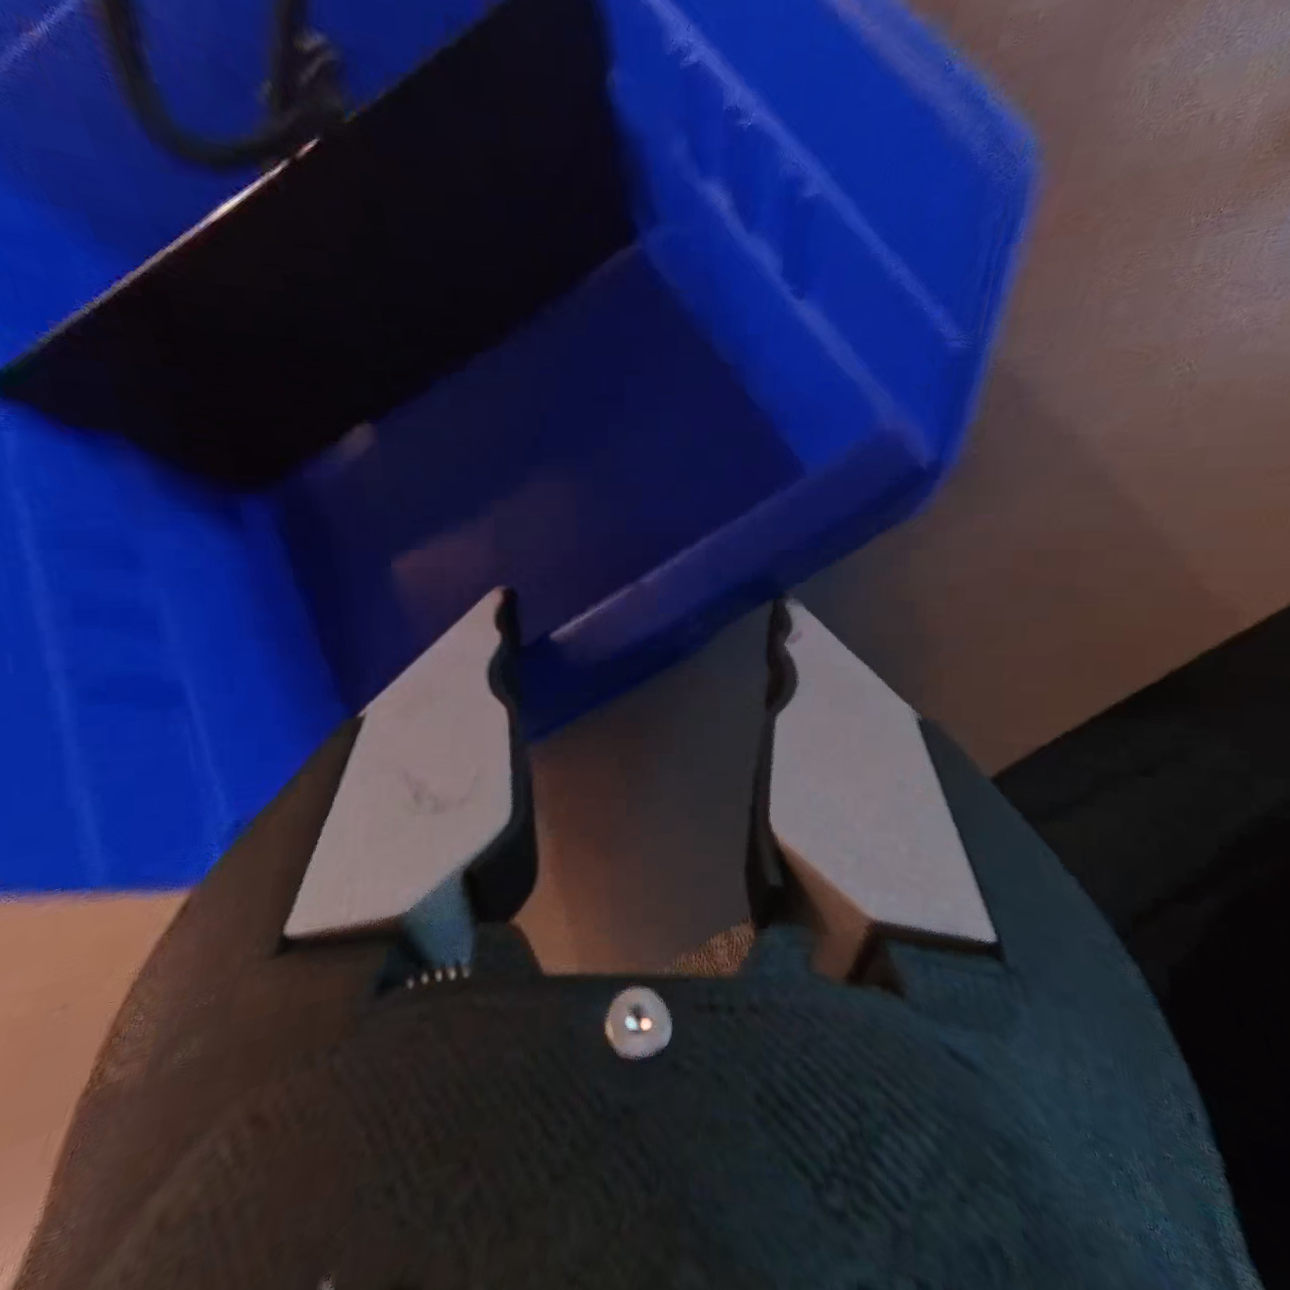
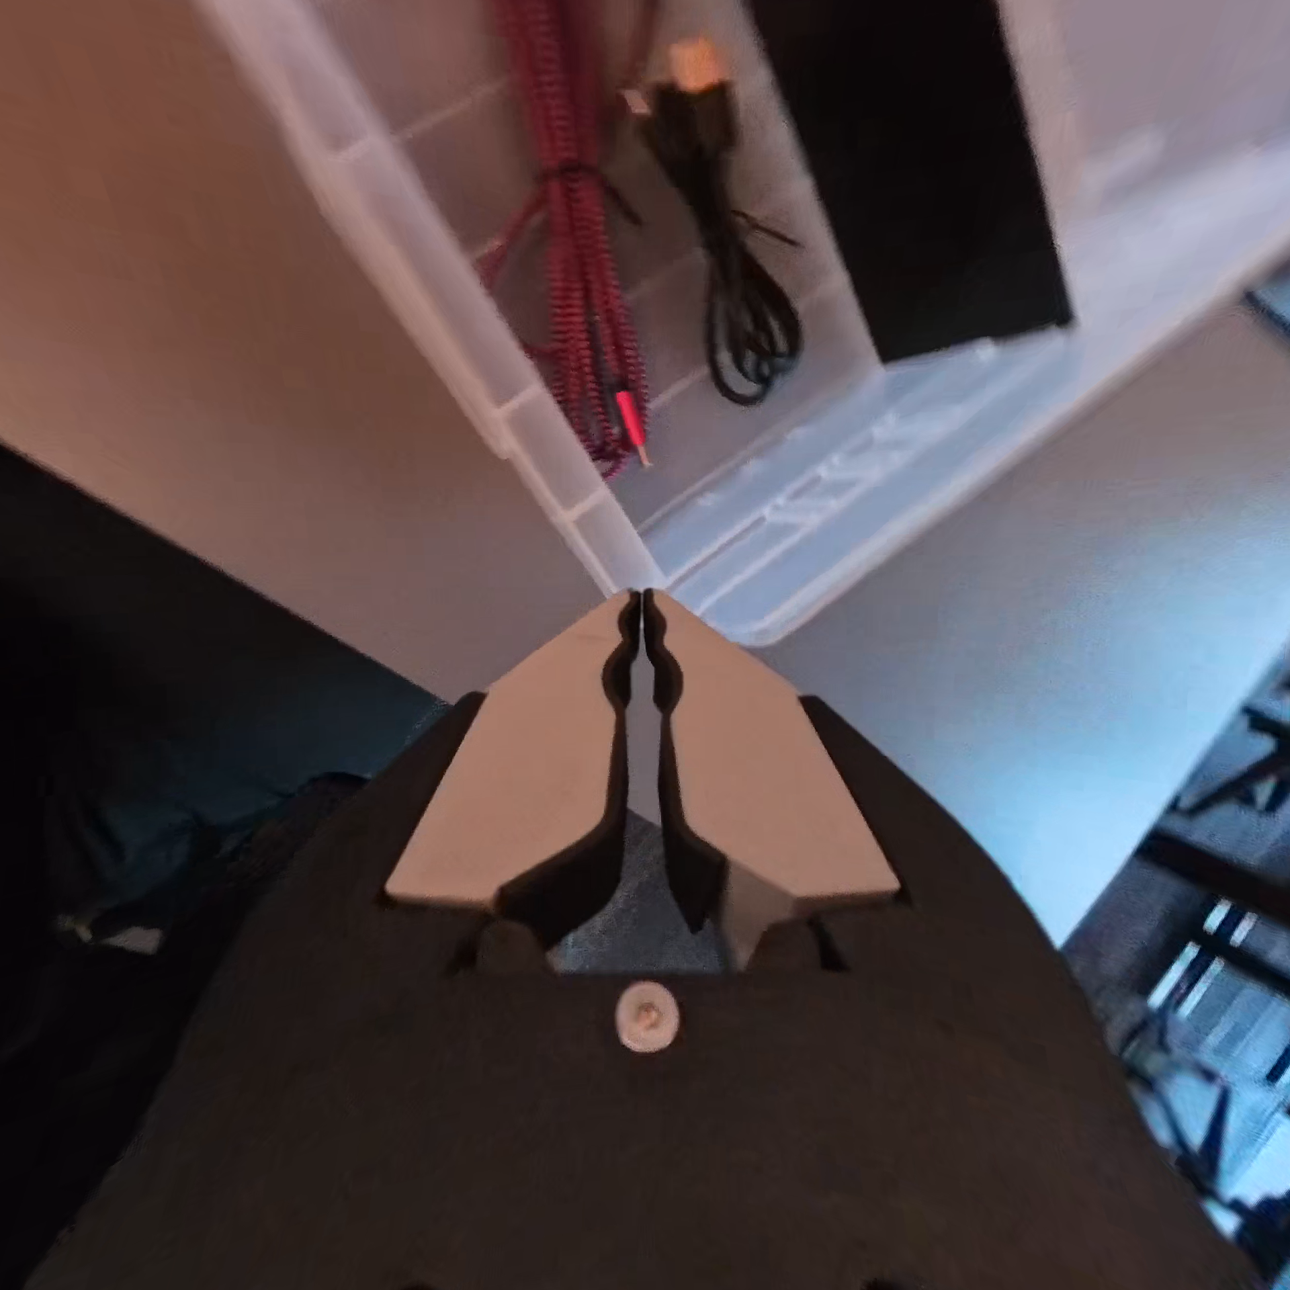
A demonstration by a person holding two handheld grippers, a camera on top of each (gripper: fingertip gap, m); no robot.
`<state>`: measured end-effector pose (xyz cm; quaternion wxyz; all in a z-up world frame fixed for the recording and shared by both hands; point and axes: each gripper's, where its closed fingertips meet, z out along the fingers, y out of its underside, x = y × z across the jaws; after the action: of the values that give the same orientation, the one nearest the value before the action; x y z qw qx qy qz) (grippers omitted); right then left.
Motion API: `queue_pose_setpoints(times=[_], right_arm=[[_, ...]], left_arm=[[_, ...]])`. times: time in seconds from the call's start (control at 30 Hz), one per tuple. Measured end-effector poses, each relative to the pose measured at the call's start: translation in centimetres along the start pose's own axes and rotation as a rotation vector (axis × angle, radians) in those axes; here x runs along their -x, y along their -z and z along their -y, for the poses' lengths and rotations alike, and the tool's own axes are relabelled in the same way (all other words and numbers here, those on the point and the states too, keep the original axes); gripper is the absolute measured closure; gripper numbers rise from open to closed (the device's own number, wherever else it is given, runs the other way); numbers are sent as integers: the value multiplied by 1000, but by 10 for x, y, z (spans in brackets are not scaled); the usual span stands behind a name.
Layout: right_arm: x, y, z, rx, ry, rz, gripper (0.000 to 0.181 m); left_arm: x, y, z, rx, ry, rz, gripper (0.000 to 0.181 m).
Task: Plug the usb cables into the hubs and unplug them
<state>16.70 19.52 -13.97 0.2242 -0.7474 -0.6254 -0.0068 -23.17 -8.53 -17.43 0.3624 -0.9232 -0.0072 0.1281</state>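
In the left wrist view a blue plastic bin [image 1: 803,230] stands on a tan table, with a flat black divider [image 1: 349,293] inside and a black cable [image 1: 174,105] in its far compartment. My left gripper [image 1: 642,607] is open and empty, its fingertips at the bin's near rim. In the right wrist view a clear plastic bin [image 2: 803,502] holds a bundled red braided cable [image 2: 586,279], a bundled black USB cable [image 2: 740,265] and a black divider [image 2: 928,174]. My right gripper [image 2: 642,593] is shut and empty, just short of the clear bin's near corner. No hub is clearly seen.
The tan table top [image 1: 1152,349] runs to the right of the blue bin, with a dark drop past its edge [image 1: 1187,803]. In the right wrist view the table edge [image 2: 244,502] lies left, and dark floor clutter [image 2: 1221,907] shows at the right. The gap from one gripper's tips to the other's is roughly 50 centimetres.
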Motion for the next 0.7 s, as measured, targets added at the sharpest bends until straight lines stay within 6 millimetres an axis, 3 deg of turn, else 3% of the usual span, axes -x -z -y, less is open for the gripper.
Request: queue_pose_setpoints(times=[0.07, 0.17, 0.27, 0.37, 0.47, 0.53, 0.63, 0.7], right_arm=[[-23, 9, -14, -11, -90, -50, 179], [-36, 28, -12, -82, -128, -116, 179], [-3, 42, 28, -252, -56, -22, 169], [38, 52, 80, -448, 0, 108, 132], [62, 53, 124, -600, -36, 174, 115], [77, 43, 152, -685, -105, 229, 104], [81, -3, 173, -653, -192, 130, 90], [78, -35, 175, -580, -187, 4, 90]], left_arm=[[17, 9, -11, 12, 30, 40, 103], [16, 19, -16, 28, -23, 92, 111], [-7, 22, -2, 1, -108, 87, 124], [-47, 30, 31, -119, -4, -107, 116], [-56, 33, 57, -218, 39, -104, 110], [-52, 20, 61, -222, 17, -8, 114], [-61, -5, 58, -182, 2, 32, 119], [-45, -8, 62, -205, -35, 194, 148]])
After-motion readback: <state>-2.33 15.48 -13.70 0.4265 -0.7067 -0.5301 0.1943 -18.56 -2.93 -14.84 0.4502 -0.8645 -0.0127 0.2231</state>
